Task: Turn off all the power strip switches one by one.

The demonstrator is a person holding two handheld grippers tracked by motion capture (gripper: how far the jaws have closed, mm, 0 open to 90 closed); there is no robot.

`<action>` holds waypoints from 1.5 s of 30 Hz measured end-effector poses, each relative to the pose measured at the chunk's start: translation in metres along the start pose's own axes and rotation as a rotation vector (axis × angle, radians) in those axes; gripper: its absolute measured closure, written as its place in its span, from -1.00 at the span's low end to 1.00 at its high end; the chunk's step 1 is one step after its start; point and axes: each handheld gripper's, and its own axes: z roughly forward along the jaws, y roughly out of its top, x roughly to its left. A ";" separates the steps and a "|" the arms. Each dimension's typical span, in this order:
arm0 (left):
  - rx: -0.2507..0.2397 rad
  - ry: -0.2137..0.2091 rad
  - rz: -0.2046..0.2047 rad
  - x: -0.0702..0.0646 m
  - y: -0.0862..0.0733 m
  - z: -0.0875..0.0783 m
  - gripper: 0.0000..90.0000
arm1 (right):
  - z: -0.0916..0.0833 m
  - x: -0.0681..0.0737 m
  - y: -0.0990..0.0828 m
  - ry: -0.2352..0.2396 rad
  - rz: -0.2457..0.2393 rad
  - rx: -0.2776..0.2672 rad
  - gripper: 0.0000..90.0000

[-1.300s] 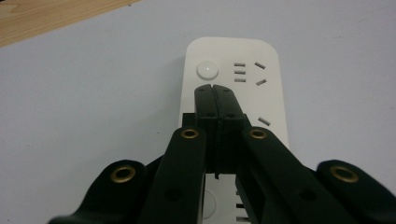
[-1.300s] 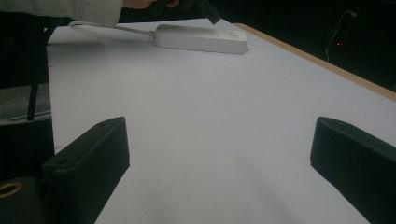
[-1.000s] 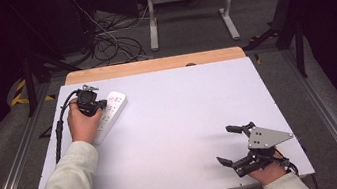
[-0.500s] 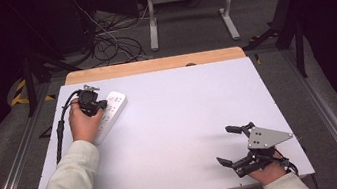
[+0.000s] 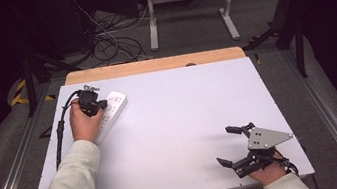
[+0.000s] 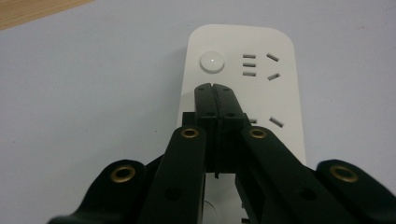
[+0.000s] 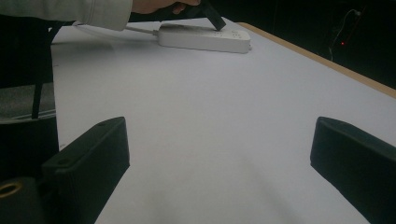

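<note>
White table (image 5: pixel 176 123), power strip (image 5: pixel 111 112): left tongs (image 6: pixel 215 87) still closed, pos. unchanged.

White power strip (image 5: pixel 110 113), lying flat on the bench (image 5: pixel 186 122) near the far left corner, set at a slant with one end toward the far edge. Rounded corners; round white button (image 6: pixel 211 62) at the far end, slotted sockets beside and below it. White cord leaving the near end. Left gripper (image 6: pixel 215 88), fingers pressed together, tips just short of the button, above the strip's top face.
</note>
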 end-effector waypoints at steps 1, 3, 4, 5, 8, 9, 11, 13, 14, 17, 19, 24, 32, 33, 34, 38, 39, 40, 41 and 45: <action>0.001 -0.001 -0.010 0.000 0.000 0.000 1.00 | 0.000 0.000 0.000 0.001 -0.002 -0.001 -0.88; 0.006 -0.004 -0.002 0.001 0.000 0.000 1.00 | 0.000 0.000 0.000 0.001 0.000 0.000 -0.88; 0.005 -0.005 -0.003 0.001 0.000 0.000 1.00 | 0.000 0.000 0.000 0.002 0.001 0.000 -0.88; 0.001 -0.006 -0.011 0.001 0.000 0.000 1.00 | 0.000 0.000 0.000 0.002 0.001 0.001 -0.88; -0.003 -0.007 -0.013 0.001 -0.001 0.000 1.00 | -0.001 0.000 0.000 0.000 0.001 0.000 -0.88; -0.002 -0.006 -0.015 0.001 -0.001 0.000 1.00 | -0.001 0.000 0.000 0.000 0.002 0.000 -0.88; 0.005 0.004 -0.016 0.001 -0.001 0.000 1.00 | -0.001 0.001 0.000 -0.001 0.001 0.004 -0.88; -0.004 -0.015 -0.034 0.004 -0.003 0.000 1.00 | -0.001 0.001 0.000 -0.001 0.001 0.004 -0.88; -0.006 -0.038 -0.057 0.007 -0.003 0.000 1.00 | -0.002 0.001 0.000 -0.001 -0.003 0.000 -0.88; -0.011 -0.064 -0.073 0.011 -0.003 0.000 1.00 | -0.003 0.002 -0.001 -0.002 -0.002 -0.001 -0.88; -0.004 -0.012 0.002 0.003 0.003 -0.004 1.00 | -0.003 0.002 0.000 -0.005 0.001 -0.004 -0.88; -0.062 0.017 0.023 -0.008 0.014 -0.019 1.00 | -0.002 0.001 0.000 -0.005 0.001 -0.005 -0.88; -0.107 -0.007 0.037 -0.007 0.026 -0.027 1.00 | -0.002 0.002 0.000 -0.009 0.000 -0.001 -0.88; -0.112 -0.012 0.032 -0.006 0.027 -0.026 1.00 | -0.001 0.002 0.000 -0.008 -0.002 -0.002 -0.88; -0.113 -0.015 0.029 -0.005 0.028 -0.024 1.00 | -0.001 0.002 0.000 -0.008 -0.001 0.000 -0.88; -0.105 -0.039 0.006 -0.003 0.029 -0.012 1.00 | -0.002 0.002 0.000 -0.010 0.001 -0.004 -0.88; -0.099 -0.030 0.004 -0.002 0.028 -0.009 1.00 | -0.002 0.002 0.000 -0.009 0.000 -0.007 -0.88; -0.099 -0.025 0.008 0.000 0.027 -0.005 1.00 | -0.003 0.002 0.000 -0.007 0.007 -0.006 -0.88; -0.091 -0.025 0.000 0.001 0.026 -0.002 1.00 | -0.003 0.002 -0.001 -0.007 0.008 -0.007 -0.88; -0.088 -0.026 0.004 0.003 0.023 0.005 1.00 | -0.002 0.001 -0.001 -0.005 0.005 -0.005 -0.88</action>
